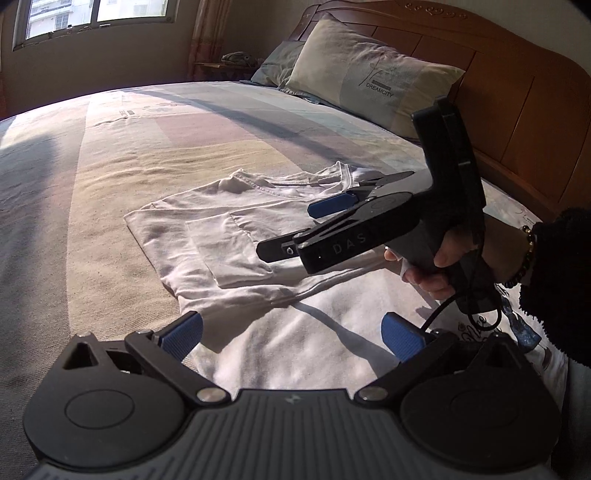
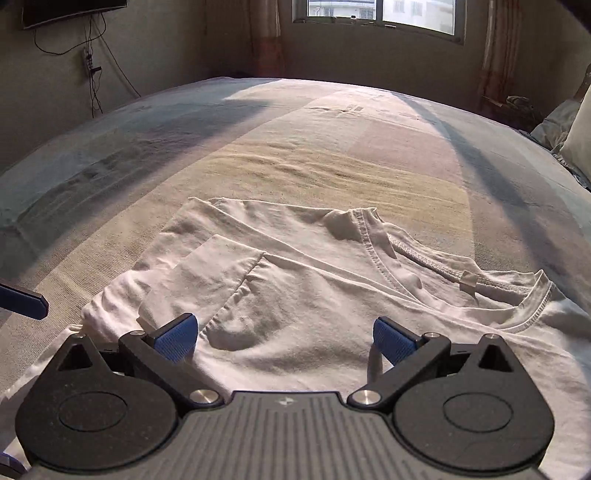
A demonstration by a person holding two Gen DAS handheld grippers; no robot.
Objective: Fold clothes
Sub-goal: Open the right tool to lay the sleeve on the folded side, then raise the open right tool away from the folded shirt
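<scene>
A white T-shirt (image 1: 229, 236) lies spread on the bed, its far side folded inward with a sleeve (image 1: 225, 251) lying on top. My left gripper (image 1: 291, 336) hovers open over the shirt's near part, nothing between its blue pads. A hand (image 1: 436, 266) holds my right gripper (image 1: 284, 232) just above the shirt's chest, near the collar, also open. In the right wrist view the right gripper (image 2: 284, 338) is open above the T-shirt (image 2: 295, 280), with the collar (image 2: 517, 314) to its right and the folded sleeve (image 2: 207, 273) ahead to the left. One left gripper fingertip (image 2: 22, 299) shows at the left edge.
The striped bedsheet (image 1: 147, 147) stretches wide beyond the shirt. Two pillows (image 1: 373, 81) lean on the wooden headboard (image 1: 517, 92) at the right. A dark fuzzy sleeve (image 1: 554, 280) and a cable hang by the right gripper. Windows (image 2: 380, 14) and a wall screen (image 2: 74, 11) are far off.
</scene>
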